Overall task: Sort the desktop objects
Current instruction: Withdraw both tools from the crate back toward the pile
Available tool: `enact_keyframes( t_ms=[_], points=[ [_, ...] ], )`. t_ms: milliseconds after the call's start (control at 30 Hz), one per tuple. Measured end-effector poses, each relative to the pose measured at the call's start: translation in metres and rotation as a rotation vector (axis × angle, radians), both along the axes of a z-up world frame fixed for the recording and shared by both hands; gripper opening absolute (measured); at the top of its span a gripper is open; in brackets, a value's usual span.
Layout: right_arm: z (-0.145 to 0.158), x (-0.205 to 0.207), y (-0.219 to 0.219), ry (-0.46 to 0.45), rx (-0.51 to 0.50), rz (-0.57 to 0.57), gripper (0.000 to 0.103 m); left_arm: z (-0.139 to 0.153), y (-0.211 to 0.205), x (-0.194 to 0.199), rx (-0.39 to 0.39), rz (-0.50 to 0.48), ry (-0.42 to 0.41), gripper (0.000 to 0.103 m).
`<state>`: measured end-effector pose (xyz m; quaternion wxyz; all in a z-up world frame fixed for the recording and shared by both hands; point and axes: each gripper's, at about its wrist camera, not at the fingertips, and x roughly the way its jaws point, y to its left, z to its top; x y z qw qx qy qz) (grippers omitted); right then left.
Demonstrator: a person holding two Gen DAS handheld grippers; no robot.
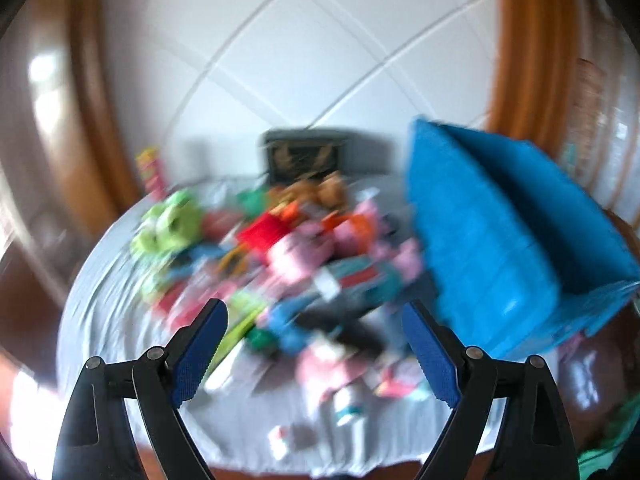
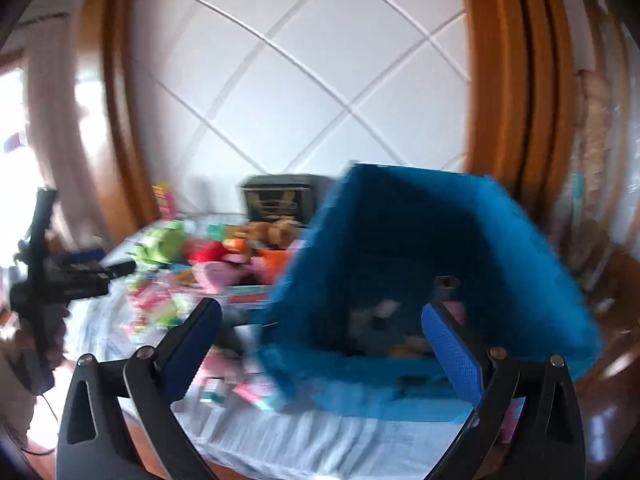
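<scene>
Blurry blue bin [image 2: 400,248] btwn spread claw [image 2: 320,344] fingers

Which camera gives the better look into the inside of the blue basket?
The right wrist view: the blue basket opens toward the camera, and blurred small items show at its bottom. The left wrist view shows the blue basket mostly from outside, at the right, with hardly any interior visible.

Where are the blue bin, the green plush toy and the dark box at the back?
blue bin [image 2: 500,240]: right wrist view, inner wall.
green plush toy [image 1: 172,224]: left wrist view, body.
dark box [image 1: 304,158]: left wrist view, front face.
</scene>
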<state>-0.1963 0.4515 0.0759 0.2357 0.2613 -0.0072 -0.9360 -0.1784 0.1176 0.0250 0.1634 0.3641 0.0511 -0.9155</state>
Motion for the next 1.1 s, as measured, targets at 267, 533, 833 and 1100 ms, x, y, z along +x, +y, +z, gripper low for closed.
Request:
enact_keyframes(
  t_ms=[267, 533, 833, 1100],
  points=[
    [-0.038, 0.053, -0.045, 0.089, -0.138, 0.082, 0.103, -0.047, -0.066, 0.093, -0.003, 0.192, -0.025, 0.089],
    [-0.087, 0.057, -0.105, 0.065, -0.125, 0.069, 0.103, -0.121, -0.099, 0.097, 0.050, 0.157, -0.111, 0.089],
    [-0.205, 0.023, -0.180, -0.293, -0.077, -0.032, 0.103, -0.212, -0.090, 0.055, 0.120, -0.027, -0.294, 0.089],
    [-0.282, 0.022, -0.175, -0.462, -0.016, -0.144, 0.103, -0.274, -0.069, 0.030, 0.197, -0.119, -0.417, 0.089]
  ],
)
